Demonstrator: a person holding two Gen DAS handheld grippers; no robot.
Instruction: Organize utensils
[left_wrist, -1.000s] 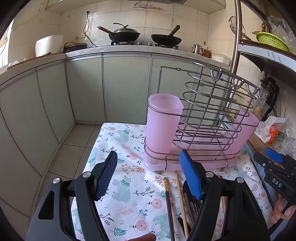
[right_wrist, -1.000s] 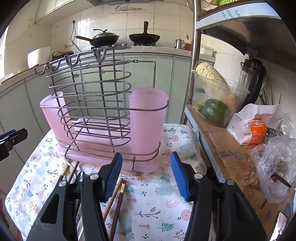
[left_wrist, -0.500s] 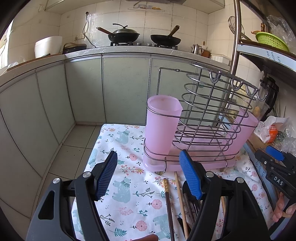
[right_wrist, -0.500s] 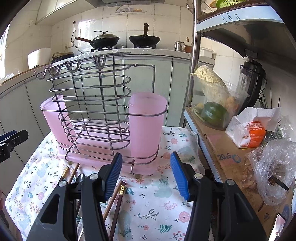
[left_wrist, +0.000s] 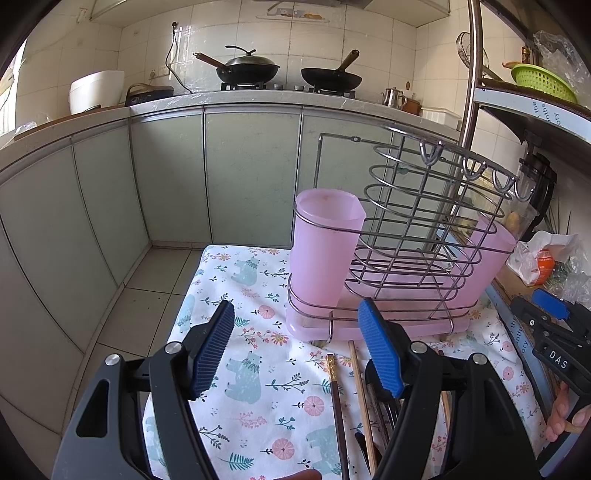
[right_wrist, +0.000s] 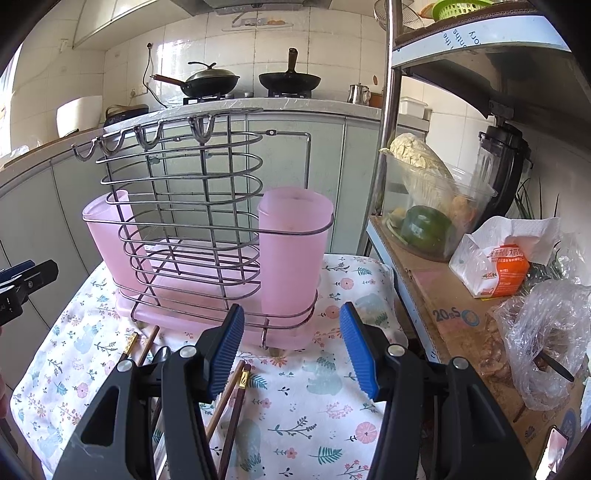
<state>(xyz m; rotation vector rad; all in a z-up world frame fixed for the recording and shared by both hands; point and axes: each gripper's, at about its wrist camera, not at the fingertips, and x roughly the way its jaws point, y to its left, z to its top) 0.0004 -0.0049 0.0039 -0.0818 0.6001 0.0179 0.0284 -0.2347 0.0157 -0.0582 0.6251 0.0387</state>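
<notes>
Right claw (right_wrist: 291, 347) spread wide above floral cloth (right_wrist: 325, 406), chopsticks (right_wrist: 236, 398) beneath, wire utensil rack (right_wrist: 192, 221) with pink cups ahead

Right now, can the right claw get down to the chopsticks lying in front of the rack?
Probably yes: the right claw is open and empty, the chopsticks lie uncovered on the cloth just below its left finger, and the rack stands behind them.

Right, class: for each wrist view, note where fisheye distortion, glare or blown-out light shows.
Left wrist view: cabinet fronts bow strongly outward, dark corners ring the frame, a window at the left edge is blown out. Right wrist view: the shelf post curves, wall tiles carry bright glare; the utensil rack stays sharp in both.
</notes>
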